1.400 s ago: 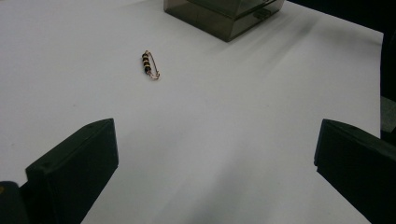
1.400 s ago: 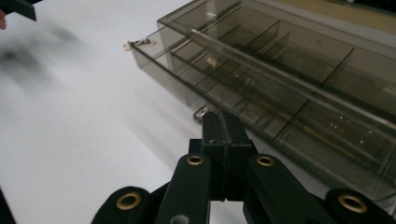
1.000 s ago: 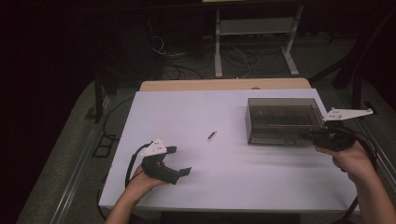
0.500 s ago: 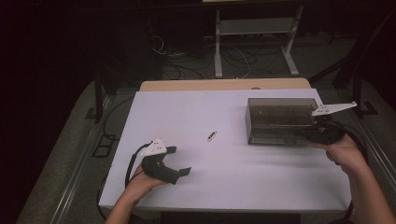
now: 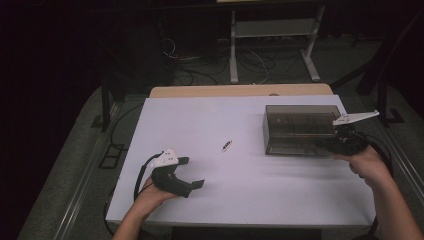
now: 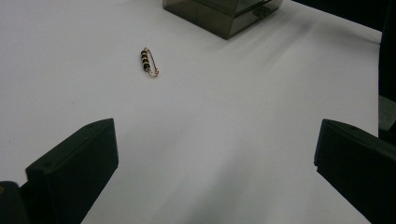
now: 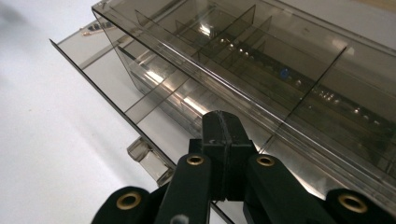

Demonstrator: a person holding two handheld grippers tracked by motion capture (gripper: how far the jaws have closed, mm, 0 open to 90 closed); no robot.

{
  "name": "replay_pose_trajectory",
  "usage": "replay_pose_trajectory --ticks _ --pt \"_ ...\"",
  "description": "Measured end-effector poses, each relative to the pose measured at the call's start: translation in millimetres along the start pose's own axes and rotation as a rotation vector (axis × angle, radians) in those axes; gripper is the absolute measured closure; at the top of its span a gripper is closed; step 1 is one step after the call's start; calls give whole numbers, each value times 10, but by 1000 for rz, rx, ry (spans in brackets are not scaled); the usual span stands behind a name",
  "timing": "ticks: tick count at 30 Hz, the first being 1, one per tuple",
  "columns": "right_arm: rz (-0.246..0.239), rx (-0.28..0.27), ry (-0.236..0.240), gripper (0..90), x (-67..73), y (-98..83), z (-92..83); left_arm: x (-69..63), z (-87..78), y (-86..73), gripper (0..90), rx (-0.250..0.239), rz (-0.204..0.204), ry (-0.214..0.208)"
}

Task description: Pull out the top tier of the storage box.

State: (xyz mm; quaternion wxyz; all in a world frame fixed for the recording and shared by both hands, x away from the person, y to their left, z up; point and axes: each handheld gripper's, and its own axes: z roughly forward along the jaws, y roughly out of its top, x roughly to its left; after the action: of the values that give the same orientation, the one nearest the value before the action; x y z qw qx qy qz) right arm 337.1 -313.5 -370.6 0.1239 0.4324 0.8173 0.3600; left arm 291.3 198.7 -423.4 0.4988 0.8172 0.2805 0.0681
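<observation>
right gripper (image 7: 223, 135), jaws pressed together, nudges the smoky organizer box (image 5: 299, 129) drawer, while left gripper (image 5: 192, 172) waits wide open facing the beaded pin (image 6: 148, 62).

Smoky clear glossy plastic box (image 7: 261, 60); matt white smooth tabletop (image 5: 250, 190); thin coppery metal pin (image 6: 149, 61) with beads; matt black plastic fingers (image 6: 74, 168).
</observation>
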Motion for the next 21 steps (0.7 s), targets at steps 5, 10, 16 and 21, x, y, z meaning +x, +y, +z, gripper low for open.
replay_pose_trajectory --ticks 5,10,16,21 --pt "13 13 -1 889 -11 -24 21 1 -1 0 0 0 0 0" --pt "8 17 -6 889 -7 -22 25 -1 1 0 0 1 1 -1" --pt "6 26 -11 889 7 -20 46 -2 3 -1 0 0 0 -2" --pt "1 41 -14 889 22 -20 71 -2 2 -1 0 0 0 -1"
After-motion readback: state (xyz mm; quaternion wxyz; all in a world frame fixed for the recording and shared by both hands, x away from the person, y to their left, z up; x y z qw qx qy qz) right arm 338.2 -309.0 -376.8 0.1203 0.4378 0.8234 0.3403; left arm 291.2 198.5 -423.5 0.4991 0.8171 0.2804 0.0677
